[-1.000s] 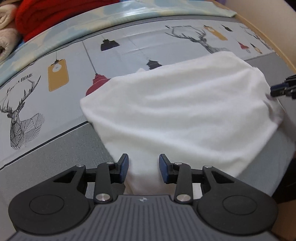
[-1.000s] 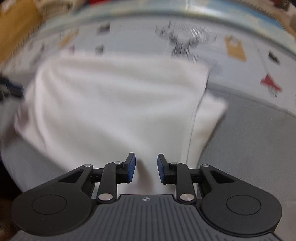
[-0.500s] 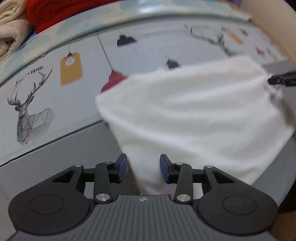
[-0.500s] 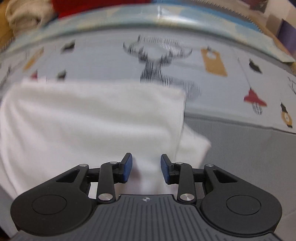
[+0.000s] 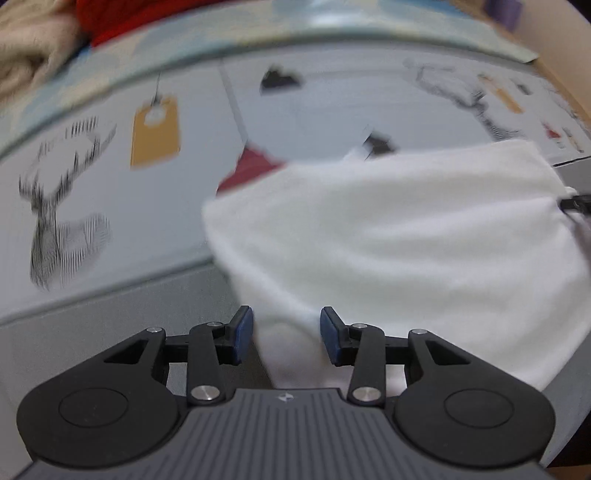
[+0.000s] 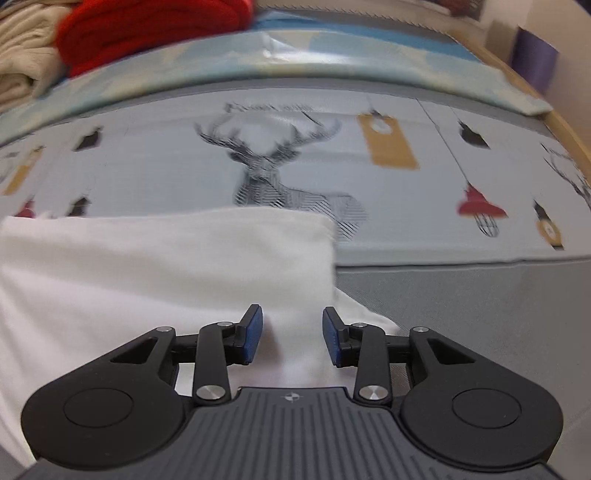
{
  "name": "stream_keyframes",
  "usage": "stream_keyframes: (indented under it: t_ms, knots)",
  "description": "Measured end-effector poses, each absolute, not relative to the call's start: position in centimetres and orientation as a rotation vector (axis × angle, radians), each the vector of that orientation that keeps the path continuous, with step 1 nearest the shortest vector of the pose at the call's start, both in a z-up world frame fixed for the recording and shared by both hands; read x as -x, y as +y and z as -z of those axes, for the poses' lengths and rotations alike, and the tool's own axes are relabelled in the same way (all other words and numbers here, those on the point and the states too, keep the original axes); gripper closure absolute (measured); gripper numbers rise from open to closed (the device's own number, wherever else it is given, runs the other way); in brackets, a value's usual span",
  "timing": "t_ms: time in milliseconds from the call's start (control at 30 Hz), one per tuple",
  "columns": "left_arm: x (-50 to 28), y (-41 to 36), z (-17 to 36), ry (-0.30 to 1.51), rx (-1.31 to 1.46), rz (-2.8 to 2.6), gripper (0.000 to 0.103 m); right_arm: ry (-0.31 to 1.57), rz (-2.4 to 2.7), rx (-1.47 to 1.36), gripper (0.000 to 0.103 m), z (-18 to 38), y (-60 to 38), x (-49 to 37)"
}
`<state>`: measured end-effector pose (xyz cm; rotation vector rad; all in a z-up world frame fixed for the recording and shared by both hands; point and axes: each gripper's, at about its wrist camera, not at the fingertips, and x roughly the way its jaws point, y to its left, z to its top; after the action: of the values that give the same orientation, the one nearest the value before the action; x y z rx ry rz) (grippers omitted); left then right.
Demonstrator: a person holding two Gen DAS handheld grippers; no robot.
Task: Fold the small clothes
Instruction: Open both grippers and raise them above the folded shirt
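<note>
Deer-printed sheeting covered the tabletop where a white garment lay folded. Both the left hand-held gripper and right hand-held gripper were opening, blue pads clear of the cloth corners between them.

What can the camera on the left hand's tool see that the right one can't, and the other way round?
Only the left wrist view shows the other tool's tip, the right gripper, at the white garment's far right edge. Only the right wrist view shows a purple object at the far right and the garment's lower layer poking out beyond the folded edge. Both show the white garment lying between opening jaws with the pads clear of it, the deer-print mat, a red knit and beige fabric behind.
</note>
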<state>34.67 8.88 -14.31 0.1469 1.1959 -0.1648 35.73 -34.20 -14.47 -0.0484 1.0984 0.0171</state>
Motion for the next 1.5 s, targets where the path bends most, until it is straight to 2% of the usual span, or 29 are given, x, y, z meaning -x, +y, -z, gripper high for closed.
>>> stream_keyframes:
  t_ms: [133,233,433,567,767,933,1000,1033,1067,1100,1133,1500]
  knots:
    - [-34.7,8.4,14.1,1.19,-0.199,0.131,0.052,1.09,-0.007,0.066,0.061,14.4,-34.1,-35.5]
    - [-34.3,8.7,11.6,1.085,-0.125,0.107,0.053,1.0,-0.01,0.04,0.061,12.0,-33.6,-34.8]
    - [-31.5,9.8,6.6,0.961,0.006,0.069,0.047,0.823,-0.001,-0.054,0.06,6.4,-32.8,-31.9]
    - [-28.3,10.2,1.9,0.866,-0.01,0.062,0.032,0.705,-0.036,-0.083,0.054,2.5,-31.4,-28.4]
    - [-19.5,10.7,-2.4,0.642,0.043,0.014,0.025,0.565,-0.104,-0.082,0.052,0.3,-28.4,-20.9]
    - [-12.7,8.6,1.1,0.593,0.019,0.05,0.026,0.55,-0.124,-0.122,0.052,2.1,-26.1,-15.2]
    - [-11.5,8.2,1.6,0.616,0.063,0.064,0.035,0.568,-0.125,-0.137,0.052,3.0,-25.1,-13.9]
    - [-10.8,8.1,1.7,0.604,0.092,0.075,0.035,0.587,-0.131,-0.137,0.052,3.2,-24.5,-13.6]
    - [-10.4,8.0,1.7,0.602,0.108,0.089,0.041,0.589,-0.141,-0.136,0.052,3.4,-24.1,-13.2]
    - [-10.1,7.8,1.7,0.601,0.106,0.097,0.053,0.584,-0.151,-0.121,0.052,3.5,-23.5,-12.9]
    - [-9.9,7.6,1.7,0.597,0.102,0.094,0.057,0.583,-0.159,-0.093,0.052,3.5,-23.0,-12.5]
    - [-11.3,8.5,4.1,0.702,0.134,0.049,0.057,0.606,-0.227,-0.03,0.052,3.8,-19.9,-11.8]
